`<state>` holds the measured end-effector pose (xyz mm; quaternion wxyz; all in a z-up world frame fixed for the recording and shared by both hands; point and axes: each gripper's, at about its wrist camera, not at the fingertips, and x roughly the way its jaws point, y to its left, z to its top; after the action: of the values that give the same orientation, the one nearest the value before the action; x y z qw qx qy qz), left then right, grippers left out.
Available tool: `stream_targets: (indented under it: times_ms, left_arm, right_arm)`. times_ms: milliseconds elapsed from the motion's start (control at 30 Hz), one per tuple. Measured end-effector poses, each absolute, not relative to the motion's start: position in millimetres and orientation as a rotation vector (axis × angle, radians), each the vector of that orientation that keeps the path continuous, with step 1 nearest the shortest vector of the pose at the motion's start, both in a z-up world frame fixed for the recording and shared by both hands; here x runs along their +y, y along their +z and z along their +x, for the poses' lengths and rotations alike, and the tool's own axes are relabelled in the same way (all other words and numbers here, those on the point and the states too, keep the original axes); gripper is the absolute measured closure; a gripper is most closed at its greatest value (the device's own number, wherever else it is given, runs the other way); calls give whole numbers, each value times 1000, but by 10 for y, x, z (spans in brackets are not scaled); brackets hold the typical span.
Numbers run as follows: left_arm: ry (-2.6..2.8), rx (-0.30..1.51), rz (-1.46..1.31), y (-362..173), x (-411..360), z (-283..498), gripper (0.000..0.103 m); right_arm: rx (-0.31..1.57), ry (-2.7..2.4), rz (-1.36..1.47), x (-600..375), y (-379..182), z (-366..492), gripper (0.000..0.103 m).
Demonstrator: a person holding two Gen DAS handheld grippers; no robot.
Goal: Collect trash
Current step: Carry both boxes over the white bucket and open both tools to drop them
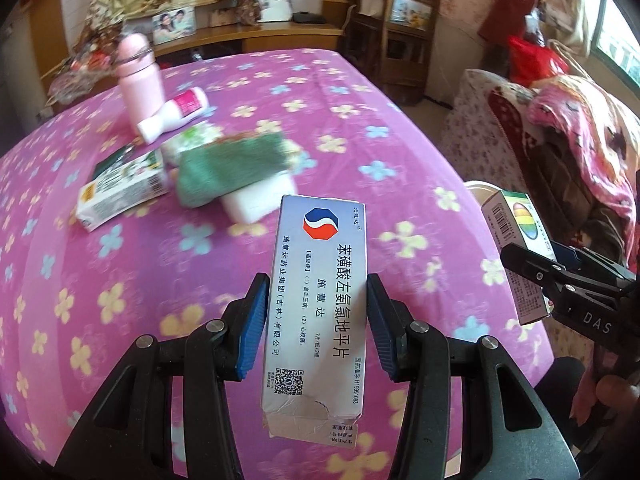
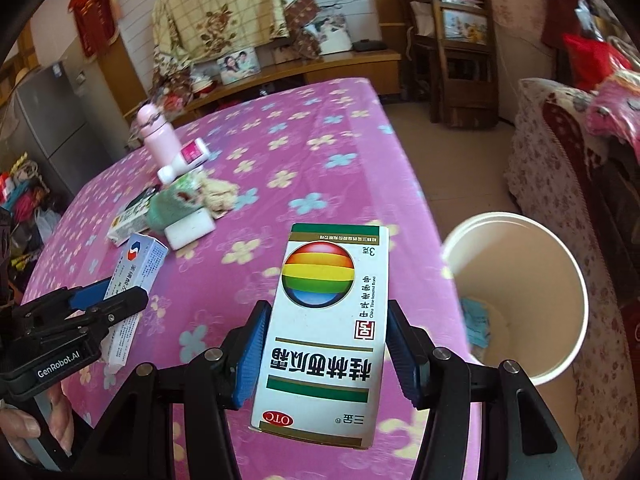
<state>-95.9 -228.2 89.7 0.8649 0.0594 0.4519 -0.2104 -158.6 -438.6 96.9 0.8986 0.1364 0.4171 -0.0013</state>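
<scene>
A pale blue medicine box (image 1: pixel 316 312) sits clamped in the left gripper (image 1: pixel 317 326) above the pink flowered bed (image 1: pixel 360 92); the right gripper (image 2: pixel 323 354) pinches a rainbow-ball box (image 2: pixel 324 332), just beside the white bin (image 2: pixel 520 296) off the bed's edge.

Pale-blue medicine box (image 1: pixel 316 304) and rainbow-ball box (image 2: pixel 324 332), both held aloft.

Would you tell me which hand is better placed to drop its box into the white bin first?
The right. Its tongs grip the rainbow box with the white bin open just beside them, while the left tongs hold the blue-and-white box farther over the bed.
</scene>
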Motion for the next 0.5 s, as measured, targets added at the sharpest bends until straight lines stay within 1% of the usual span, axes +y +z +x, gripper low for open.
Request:
stream_targets:
  times_ms: [500]
  left_arm:
    - [-572, 921, 239, 925, -3376, -1079, 57]
  right_arm:
    - [856, -138, 374, -5282, 865, -1912, 49]
